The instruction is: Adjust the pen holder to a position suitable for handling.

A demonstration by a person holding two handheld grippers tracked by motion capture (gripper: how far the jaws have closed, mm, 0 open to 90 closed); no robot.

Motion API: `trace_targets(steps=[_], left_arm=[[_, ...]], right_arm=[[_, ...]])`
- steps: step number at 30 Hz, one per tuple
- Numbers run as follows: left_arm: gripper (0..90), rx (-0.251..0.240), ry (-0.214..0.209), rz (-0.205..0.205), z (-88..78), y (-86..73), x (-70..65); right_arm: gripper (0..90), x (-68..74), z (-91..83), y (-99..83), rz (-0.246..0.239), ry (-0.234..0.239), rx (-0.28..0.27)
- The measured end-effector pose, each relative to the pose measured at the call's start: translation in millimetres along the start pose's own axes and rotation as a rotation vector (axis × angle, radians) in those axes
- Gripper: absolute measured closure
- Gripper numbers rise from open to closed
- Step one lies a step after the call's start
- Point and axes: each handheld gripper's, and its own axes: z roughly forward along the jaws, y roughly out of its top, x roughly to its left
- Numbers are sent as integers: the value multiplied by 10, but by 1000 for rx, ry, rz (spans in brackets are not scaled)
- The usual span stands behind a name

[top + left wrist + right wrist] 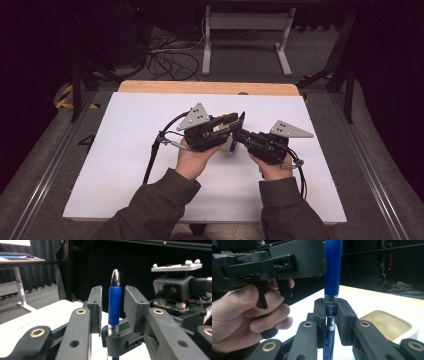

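A pen with a blue rubber grip (115,305) and a silver tip stands upright between the two grippers. In the right gripper view my right gripper (330,302) is shut on the pen's (333,270) clear printed barrel just below the blue grip. My left gripper (113,290) has its pads on either side of the blue grip with a narrow gap on each side, so it is open. In the high view the left gripper (239,119) and the right gripper (237,135) meet nose to nose over the middle of the white table (125,150).
A shallow beige dish (387,325) sits on the table just behind the pen. The table's far edge is a wooden strip (210,87). Beyond it are loose cables (170,60) and a white desk frame (245,30) on the floor.
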Motion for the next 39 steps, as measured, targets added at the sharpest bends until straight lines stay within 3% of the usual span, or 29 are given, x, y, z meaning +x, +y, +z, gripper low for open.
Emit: trace_targets(steps=[2, 9, 17, 21, 25, 31, 39], left_arm=[[649, 26, 18, 35, -40, -2, -5], [494, 65, 73, 61, -152, -8, 7], [369, 117, 138, 87, -353, -52, 57], [285, 169, 164, 99, -462, -109, 103], [249, 179, 181, 103, -547, -143, 132], [192, 177, 207, 77, -732, -213, 207], [143, 181, 239, 88, -998, -288, 262]], right_arm=[[795, -3, 3, -4, -7, -15, 3], [796, 7, 4, -8, -83, -69, 6], [796, 2, 15, -9, -117, -102, 9], [796, 3, 25, -10, -134, -118, 3], [796, 2, 46, -15, -145, -126, 10], [796, 11, 42, -15, -166, -144, 9], [796, -16, 32, -1, -192, -162, -10]])
